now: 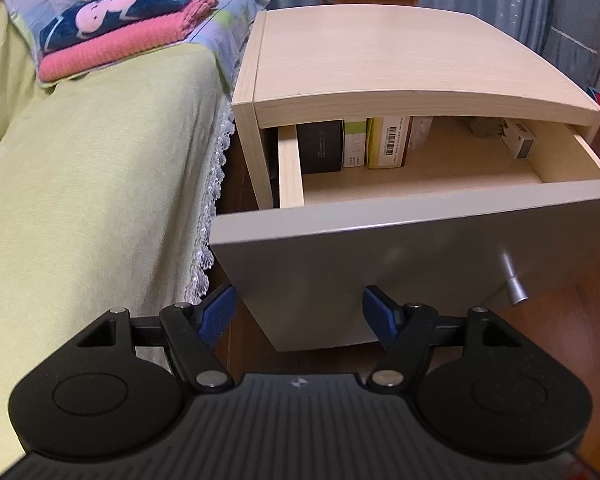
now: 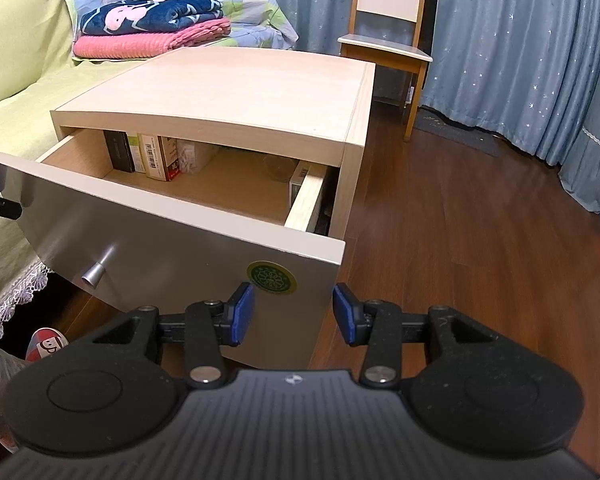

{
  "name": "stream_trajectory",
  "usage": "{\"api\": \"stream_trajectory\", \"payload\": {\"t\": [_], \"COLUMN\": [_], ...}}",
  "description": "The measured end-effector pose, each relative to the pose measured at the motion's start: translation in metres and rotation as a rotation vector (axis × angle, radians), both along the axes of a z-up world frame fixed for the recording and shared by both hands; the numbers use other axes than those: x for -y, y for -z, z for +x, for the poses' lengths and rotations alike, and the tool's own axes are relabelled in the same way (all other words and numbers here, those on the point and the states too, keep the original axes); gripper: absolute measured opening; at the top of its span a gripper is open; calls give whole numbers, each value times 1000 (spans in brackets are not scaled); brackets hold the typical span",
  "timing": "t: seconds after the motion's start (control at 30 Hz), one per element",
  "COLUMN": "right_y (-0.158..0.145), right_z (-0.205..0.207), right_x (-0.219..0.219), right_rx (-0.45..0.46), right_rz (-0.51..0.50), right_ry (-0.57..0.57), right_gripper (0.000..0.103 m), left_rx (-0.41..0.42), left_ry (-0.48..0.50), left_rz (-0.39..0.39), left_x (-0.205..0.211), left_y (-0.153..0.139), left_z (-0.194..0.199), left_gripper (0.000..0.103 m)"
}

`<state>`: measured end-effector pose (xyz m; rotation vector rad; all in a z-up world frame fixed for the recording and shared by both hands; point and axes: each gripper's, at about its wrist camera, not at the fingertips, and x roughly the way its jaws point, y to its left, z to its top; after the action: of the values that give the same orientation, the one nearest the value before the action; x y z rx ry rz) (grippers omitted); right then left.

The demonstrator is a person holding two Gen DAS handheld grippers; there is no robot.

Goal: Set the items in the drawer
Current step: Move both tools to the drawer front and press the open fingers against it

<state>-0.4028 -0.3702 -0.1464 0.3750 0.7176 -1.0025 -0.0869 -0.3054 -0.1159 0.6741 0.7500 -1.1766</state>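
Observation:
The top drawer point(image 1: 400, 236) of a light wood nightstand point(image 1: 380, 56) stands pulled out, grey front with a metal knob point(image 1: 514, 290). Inside, at the back left, stand a black box point(image 1: 320, 146), a white box and a yellow-brown barcoded box point(image 1: 388, 142); a small white box point(image 1: 518, 140) lies at the right. My left gripper point(image 1: 298, 314) is open, empty, low before the drawer front. In the right wrist view the same drawer point(image 2: 160, 224) and knob point(image 2: 96, 274) show; my right gripper point(image 2: 294, 312) is open, empty, near the front's right corner by a green sticker point(image 2: 272, 278).
A bed with a yellow-green cover point(image 1: 80, 184) and lace trim lies left of the nightstand, with folded pink and blue blankets point(image 1: 128, 24) on it. A small wooden chair point(image 2: 388, 32) and blue curtains point(image 2: 520, 48) stand behind. Wood floor point(image 2: 460, 232) lies to the right. A slippered foot point(image 2: 46, 342) shows low left.

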Motion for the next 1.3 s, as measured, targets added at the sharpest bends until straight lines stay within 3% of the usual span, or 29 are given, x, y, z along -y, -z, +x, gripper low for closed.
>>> {"api": "stream_trajectory", "payload": {"t": [0.23, 0.37, 0.5, 0.63, 0.73, 0.8, 0.93, 1.07, 1.13, 1.2, 1.3], "right_y": [0, 6, 10, 14, 20, 22, 25, 30, 33, 36, 38], "right_z": [-7, 1, 19, 36, 49, 52, 55, 60, 68, 75, 78], "right_x": [-21, -41, -45, -49, -51, -55, -62, -63, -60, -57, -49], "right_rx": [87, 156, 173, 191, 156, 160, 188, 205, 170, 139, 161], "right_rz": [67, 114, 130, 146, 165, 154, 125, 118, 102, 89, 95], "right_ry": [101, 118, 141, 165, 220, 228, 233, 218, 193, 172, 164], "right_gripper": [46, 53, 58, 74, 100, 100, 102, 102, 102, 97, 81], "left_rx": [-84, -85, -42, 30, 59, 26, -75, -81, -70, -51, -17], "left_ry": [-169, -184, -140, -123, -132, -142, -176, -165, -152, -136, -120], "left_rz": [-14, -33, -24, 48, 134, 133, 46, 37, 53, 46, 32], "left_x": [-13, -5, 5, 8, 10, 7, 0, 8, 17, 24, 33], "left_y": [-3, -1, 13, 31, 45, 48, 43, 48, 52, 50, 48], "left_z": [-35, -63, -85, -100, -100, -95, -80, -79, -80, -82, -82], "left_gripper": [73, 92, 94, 99, 100, 99, 95, 94, 93, 93, 93]}}
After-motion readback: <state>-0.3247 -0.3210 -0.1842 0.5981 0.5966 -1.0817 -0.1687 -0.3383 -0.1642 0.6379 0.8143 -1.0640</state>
